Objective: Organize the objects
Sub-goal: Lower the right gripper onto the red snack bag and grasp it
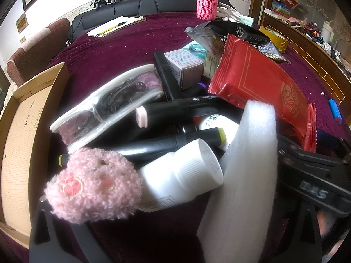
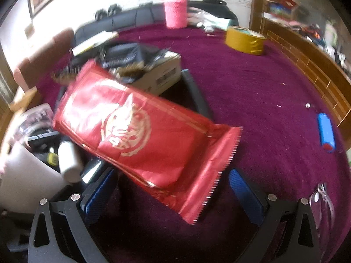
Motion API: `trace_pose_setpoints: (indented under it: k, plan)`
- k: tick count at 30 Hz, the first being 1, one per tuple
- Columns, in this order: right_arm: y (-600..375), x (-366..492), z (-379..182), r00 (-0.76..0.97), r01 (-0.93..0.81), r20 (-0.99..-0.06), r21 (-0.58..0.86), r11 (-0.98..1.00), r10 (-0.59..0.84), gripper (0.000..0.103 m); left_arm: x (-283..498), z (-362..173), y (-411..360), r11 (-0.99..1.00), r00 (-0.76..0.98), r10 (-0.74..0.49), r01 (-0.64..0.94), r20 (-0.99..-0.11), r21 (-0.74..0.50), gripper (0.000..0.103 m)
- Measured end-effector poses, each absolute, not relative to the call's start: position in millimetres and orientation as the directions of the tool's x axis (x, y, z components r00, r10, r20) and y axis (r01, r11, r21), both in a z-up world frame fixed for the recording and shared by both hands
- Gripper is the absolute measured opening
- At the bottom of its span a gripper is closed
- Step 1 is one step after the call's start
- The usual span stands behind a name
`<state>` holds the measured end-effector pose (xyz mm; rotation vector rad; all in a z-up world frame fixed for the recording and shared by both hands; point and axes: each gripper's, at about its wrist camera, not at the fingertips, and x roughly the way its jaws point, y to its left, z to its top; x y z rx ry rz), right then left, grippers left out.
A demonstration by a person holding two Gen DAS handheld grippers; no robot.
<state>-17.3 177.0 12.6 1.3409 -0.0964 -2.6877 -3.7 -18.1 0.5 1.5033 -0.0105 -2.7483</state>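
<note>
A black tray (image 1: 188, 223) holds a pile: a pink plush toy (image 1: 92, 184), a white bottle (image 1: 182, 173), black markers (image 1: 166, 109), a clear pouch of cables (image 1: 109, 105), a white foam piece (image 1: 245, 175) and small boxes (image 1: 186, 65). A red foil packet (image 1: 263, 92) lies on the pile's right side. In the right wrist view the red packet (image 2: 149, 140) lies between the blue pads (image 2: 245, 195) of my open right gripper (image 2: 173, 195), over the tray edge (image 2: 197, 94). My left gripper's fingers are hidden behind the plush toy and foam.
A cardboard box (image 1: 24, 144) stands left of the tray. On the maroon cloth (image 2: 263, 83) lie a blue battery (image 2: 326, 132), a yellow tape roll (image 2: 244, 40), a pink knitted bottle sleeve (image 2: 176, 11), nail clippers (image 2: 321, 195) and papers (image 1: 114, 26). A black sofa is behind.
</note>
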Motion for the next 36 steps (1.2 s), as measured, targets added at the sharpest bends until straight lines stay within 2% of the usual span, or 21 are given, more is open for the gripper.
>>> trace_pose_setpoints:
  k: [2,5,13,19,26,27,28,30,31,36]
  plan:
    - [200,-9,24,-0.642,0.091,-0.721,0.265,-0.96,-0.259,0.1,-4,-1,-15,-1.0,-0.539,-0.01,0.005,-0.842,0.009,0.103]
    - [223,2,36,-0.718,0.054,-0.645,0.326,-0.944,-0.264,0.1,-5,-2,-16,-1.0,-0.539,-0.01,0.005,-0.842,0.008,0.103]
    - [233,6,42,-0.734,0.043,-0.621,0.36,-0.932,-0.274,0.101,21,1,-4,-0.997,-0.538,0.009,-0.064,-0.843,0.031,0.103]
    - [234,7,46,-0.75,0.054,-0.602,0.357,-0.933,-0.274,0.1,50,19,7,-0.983,-0.607,0.014,-0.155,-0.795,0.101,0.103]
    - [233,6,45,-0.748,0.052,-0.607,0.35,-0.935,-0.269,0.1,77,35,17,-0.954,-0.675,0.094,-0.271,-0.731,0.127,0.102]
    - [234,6,46,-0.749,0.053,-0.605,0.352,-0.934,-0.27,0.1,78,34,19,-0.951,-0.676,0.09,-0.276,-0.731,0.139,0.1]
    - [234,6,46,-0.75,0.052,-0.604,0.352,-0.935,-0.27,0.1,78,33,22,-0.946,-0.68,0.089,-0.287,-0.728,0.153,0.093]
    - [234,6,45,-0.75,0.05,-0.605,0.35,-0.935,-0.266,0.101,77,31,26,-0.942,-0.686,0.076,-0.288,-0.723,0.174,0.074]
    - [234,5,45,-0.748,0.052,-0.606,0.353,-0.934,-0.27,0.101,74,30,26,-0.943,-0.688,0.071,-0.283,-0.722,0.177,0.057]
    - [233,5,44,-0.746,0.058,-0.606,0.353,-0.934,-0.276,0.101,65,33,21,-0.951,-0.705,0.055,-0.252,-0.707,0.178,0.045]
